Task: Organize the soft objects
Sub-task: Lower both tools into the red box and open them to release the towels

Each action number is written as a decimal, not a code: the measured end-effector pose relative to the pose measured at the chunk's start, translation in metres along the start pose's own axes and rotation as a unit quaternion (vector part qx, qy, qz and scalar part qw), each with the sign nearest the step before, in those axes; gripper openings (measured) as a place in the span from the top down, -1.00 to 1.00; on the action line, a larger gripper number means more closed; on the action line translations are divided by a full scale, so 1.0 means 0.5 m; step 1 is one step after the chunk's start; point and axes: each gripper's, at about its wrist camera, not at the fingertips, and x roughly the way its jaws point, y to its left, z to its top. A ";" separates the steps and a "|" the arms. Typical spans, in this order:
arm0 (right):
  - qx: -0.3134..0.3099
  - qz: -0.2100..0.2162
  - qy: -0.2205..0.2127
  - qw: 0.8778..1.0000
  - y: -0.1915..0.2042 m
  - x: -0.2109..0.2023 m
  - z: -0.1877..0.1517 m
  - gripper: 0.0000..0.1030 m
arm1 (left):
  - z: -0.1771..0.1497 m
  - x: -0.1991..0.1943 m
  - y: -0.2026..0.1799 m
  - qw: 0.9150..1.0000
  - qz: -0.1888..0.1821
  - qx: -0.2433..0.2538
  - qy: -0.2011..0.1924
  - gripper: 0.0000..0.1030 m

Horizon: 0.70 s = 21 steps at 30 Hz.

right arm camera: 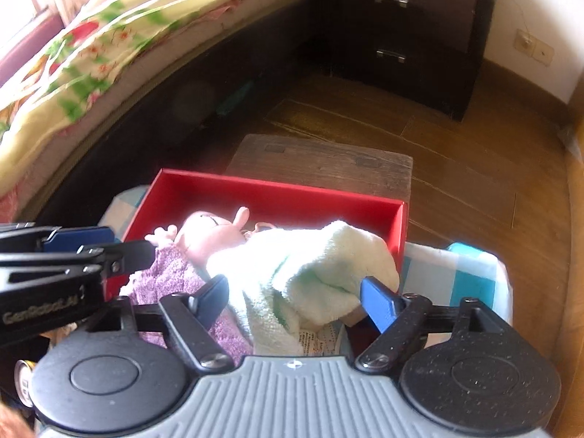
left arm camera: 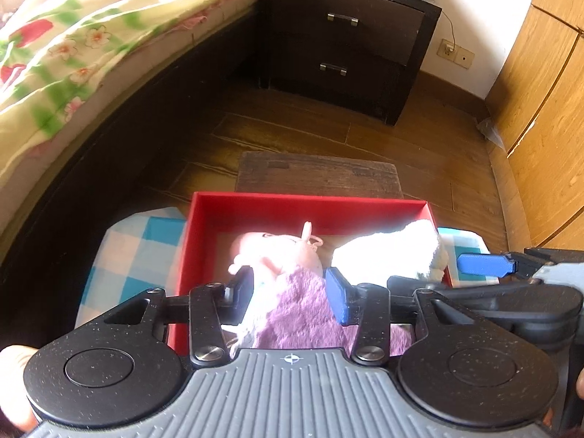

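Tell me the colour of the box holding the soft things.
Red box, clearest in the left wrist view.

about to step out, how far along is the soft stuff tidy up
Nearly done, it seems. The pink plush toy, purple towel and white towel lie in the red box. Left gripper and right gripper straddle the towels, jaws apart. Left: pulling the grippers out, perhaps tucking in overhanging towel.

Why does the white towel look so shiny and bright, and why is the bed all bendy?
Left wrist view: sunlight washes out the white towel and the plush toy. Right wrist view: same glare on both, slightly blurry. Both views: the fisheye lens curves the bed.
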 end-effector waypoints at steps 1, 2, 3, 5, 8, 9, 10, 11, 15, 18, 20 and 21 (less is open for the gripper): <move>0.007 0.001 -0.006 1.000 -0.004 -0.006 -0.001 -0.16 | -0.003 -0.006 -0.001 1.000 -0.001 0.001 -0.001 0.10; 0.011 0.003 -0.014 1.000 -0.005 -0.012 -0.002 -0.16 | -0.006 -0.014 -0.002 1.000 -0.003 0.000 -0.003 0.08; 0.015 0.003 -0.021 1.000 -0.006 -0.017 -0.003 -0.16 | -0.011 -0.022 -0.002 1.000 -0.007 0.000 -0.005 0.04; 0.013 0.002 -0.026 1.000 -0.003 -0.027 -0.006 -0.16 | -0.026 -0.036 -0.004 1.000 -0.020 0.005 -0.006 -0.04; 0.003 -0.006 -0.022 1.000 0.002 -0.030 -0.013 -0.16 | -0.063 -0.034 -0.019 0.999 -0.034 0.022 0.015 -0.11; 0.003 -0.007 -0.022 1.000 0.001 -0.030 -0.017 -0.16 | -0.080 -0.026 -0.024 0.998 -0.044 0.026 0.026 -0.10; 0.005 -0.006 -0.020 1.000 0.000 -0.028 -0.020 -0.16 | -0.095 -0.015 -0.028 0.997 -0.053 0.025 0.039 -0.07; 0.009 -0.006 -0.020 1.000 -0.003 -0.026 -0.023 -0.16 | -0.109 0.000 -0.032 0.997 -0.060 0.021 0.052 -0.05; 0.030 0.006 -0.017 0.999 -0.022 -0.018 -0.028 -0.16 | -0.125 0.062 -0.046 0.994 -0.072 0.007 0.085 0.02; 0.026 0.006 -0.024 0.999 -0.031 -0.017 -0.033 -0.16 | -0.101 0.082 -0.048 0.996 -0.047 0.010 0.078 -0.02; 0.036 0.006 -0.027 0.999 -0.044 -0.016 -0.033 -0.16 | -0.080 0.095 -0.037 0.996 -0.030 0.001 0.080 -0.03; 0.038 0.006 -0.025 0.999 -0.051 -0.014 -0.033 -0.16 | -0.073 0.102 -0.034 0.997 -0.008 0.007 0.078 -0.05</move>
